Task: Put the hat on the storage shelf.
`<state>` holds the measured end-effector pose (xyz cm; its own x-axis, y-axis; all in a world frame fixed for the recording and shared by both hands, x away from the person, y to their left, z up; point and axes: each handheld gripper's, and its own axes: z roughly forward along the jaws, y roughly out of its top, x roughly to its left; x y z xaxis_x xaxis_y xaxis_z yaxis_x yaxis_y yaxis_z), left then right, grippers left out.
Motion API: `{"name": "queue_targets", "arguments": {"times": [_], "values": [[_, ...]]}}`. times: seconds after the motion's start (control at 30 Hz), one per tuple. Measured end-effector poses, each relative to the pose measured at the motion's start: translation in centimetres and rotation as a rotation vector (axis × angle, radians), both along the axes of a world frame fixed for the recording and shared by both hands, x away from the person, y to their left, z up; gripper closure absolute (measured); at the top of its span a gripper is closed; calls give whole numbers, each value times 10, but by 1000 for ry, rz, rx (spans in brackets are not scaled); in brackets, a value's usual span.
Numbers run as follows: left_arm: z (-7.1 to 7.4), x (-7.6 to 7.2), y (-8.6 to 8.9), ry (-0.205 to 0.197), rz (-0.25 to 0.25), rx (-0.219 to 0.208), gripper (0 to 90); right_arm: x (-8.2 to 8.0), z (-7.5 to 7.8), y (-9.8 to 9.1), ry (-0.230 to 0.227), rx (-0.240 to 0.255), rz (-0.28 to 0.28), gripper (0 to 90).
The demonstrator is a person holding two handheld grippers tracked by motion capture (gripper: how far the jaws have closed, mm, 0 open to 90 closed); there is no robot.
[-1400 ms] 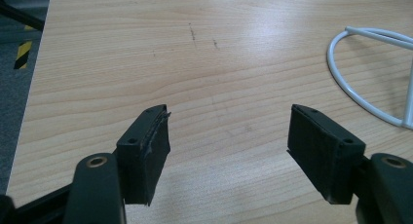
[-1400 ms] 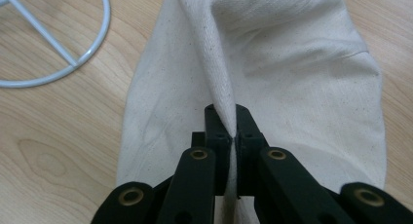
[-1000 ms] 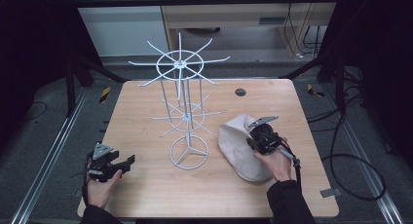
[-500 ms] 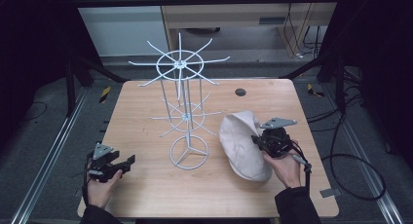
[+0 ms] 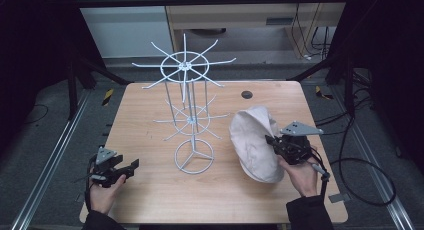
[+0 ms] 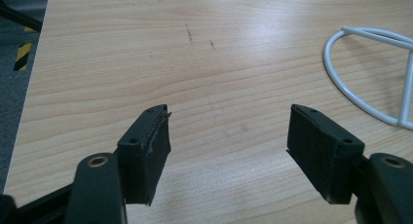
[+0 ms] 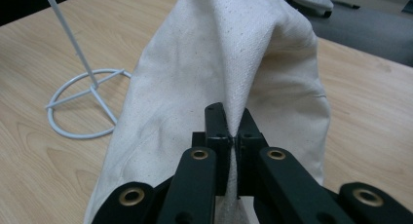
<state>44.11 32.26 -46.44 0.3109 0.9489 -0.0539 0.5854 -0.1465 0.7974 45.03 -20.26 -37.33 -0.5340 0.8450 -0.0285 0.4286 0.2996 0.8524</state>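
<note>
A cream cloth cap (image 5: 253,143) (image 7: 229,73) is lifted off the right side of the table, its lower edge still near the wood. My right gripper (image 5: 272,141) (image 7: 232,121) is shut on a fold of the cap's fabric, pinched tight between the two black jaws. A white wire display rack (image 5: 188,110) with radial arms stands mid-table, and its ring base (image 7: 80,104) (image 6: 370,73) lies left of the cap. My left gripper (image 5: 131,166) (image 6: 229,136) rests low at the front left of the table, open, with bare wood between its pads.
The wooden table (image 5: 150,115) has a dark round hole (image 5: 246,94) at the back right. Metal rails and cables run along the floor on both sides. A cable (image 5: 360,165) trails from the right gripper off the table's right edge.
My right gripper has moved right and upward with the cap, pulling the cloth up into a taller fold. The left gripper has stayed where it was.
</note>
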Motion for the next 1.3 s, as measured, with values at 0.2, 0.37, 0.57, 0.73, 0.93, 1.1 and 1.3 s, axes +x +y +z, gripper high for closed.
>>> {"name": "queue_targets", "arguments": {"times": [0.2, 0.37, 0.57, 0.73, 0.93, 1.1, 1.3], "values": [[0, 0, 0, -2, -1, 0, 319, -8, 10, -6, -59, 19, -4, 885], [0, 0, -1, -1, -3, 0, 319, -14, 18, -7, -101, 40, -3, 885], [-1, 0, -2, -1, -5, 5, 319, -17, 23, -8, -141, 70, -12, 885], [-1, 0, -2, 1, -7, 5, 319, -20, 29, -12, -171, 96, -24, 885], [-1, 0, -3, 0, -9, 7, 319, -24, 37, -18, -223, 129, -37, 885], [-1, 0, -2, 2, -7, 7, 318, -26, 43, -21, -252, 146, -38, 885], [0, 0, -2, 0, -2, 5, 317, -29, 50, -20, -287, 155, -38, 885]]}}
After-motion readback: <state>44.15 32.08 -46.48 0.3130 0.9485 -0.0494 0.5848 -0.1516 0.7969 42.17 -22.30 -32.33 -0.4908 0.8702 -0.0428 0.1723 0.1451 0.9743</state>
